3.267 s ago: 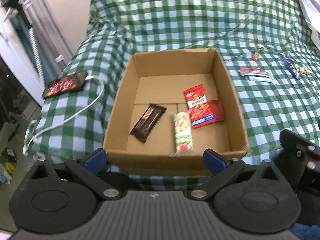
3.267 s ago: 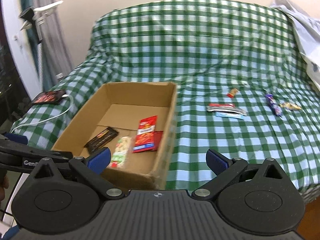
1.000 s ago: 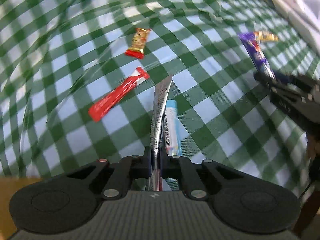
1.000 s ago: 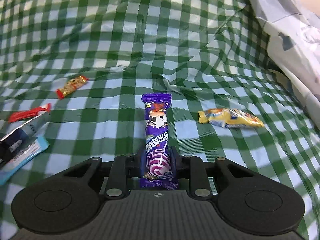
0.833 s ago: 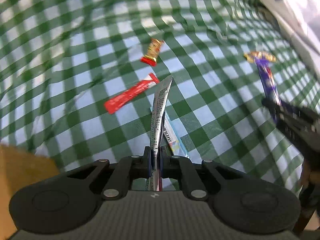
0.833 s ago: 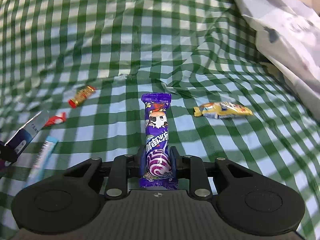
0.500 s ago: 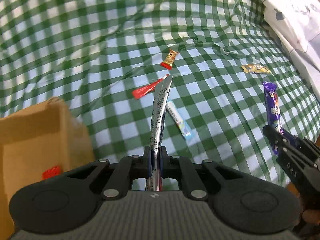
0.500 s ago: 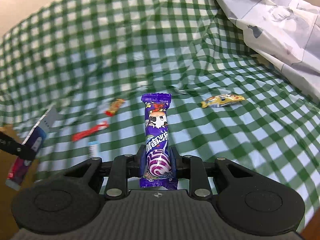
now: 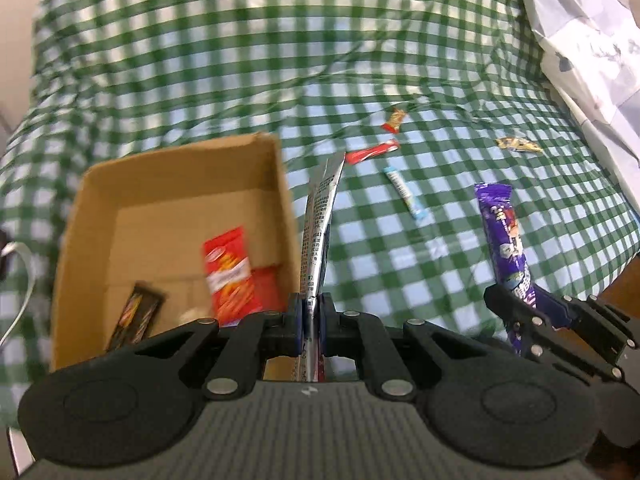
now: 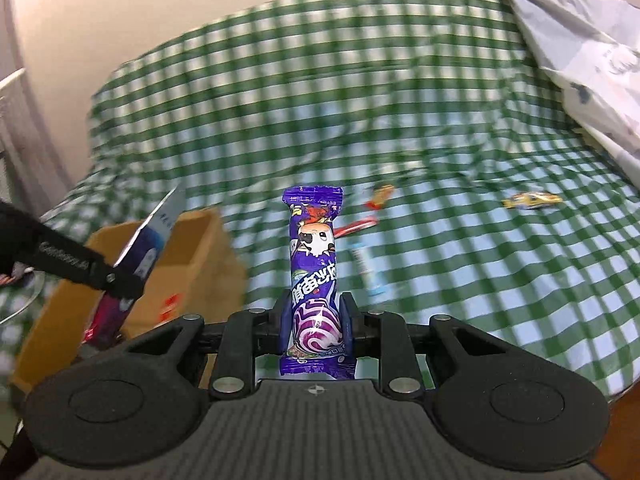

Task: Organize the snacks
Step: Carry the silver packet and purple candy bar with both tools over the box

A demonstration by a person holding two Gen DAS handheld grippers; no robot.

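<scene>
Left wrist view shows the left gripper point(image 9: 310, 316) clenched on a thin silver snack packet point(image 9: 320, 216), held edge-on and standing up between the pads, just right of the cardboard box point(image 9: 72, 240) that sits on the bed's green checked sheet point(image 9: 240, 60). Inside the box lie a red snack packet point(image 9: 228, 272) and a dark chocolate bar point(image 9: 136, 316). At the right edge the right gripper point(image 9: 520, 308) grasps a purple candy packet point(image 9: 504, 232).

On the sheet beyond, to the right of the box, 4 snacks lie loose: a red stick packet point(image 9: 372, 152), a small red-and-gold candy point(image 9: 394, 120) farther off, a light blue stick packet point(image 9: 406, 192) nearer, and a yellow wrapped candy point(image 9: 518, 144) well apart on the far right. A pale grey quilt point(image 9: 580, 40) is heaped at the far right corner.

Right wrist view shows the purple packet upright between the right gripper's pads, clamped near its lower end. The left gripper and its silver packet hang over the box at the left; this view is motion-blurred.
</scene>
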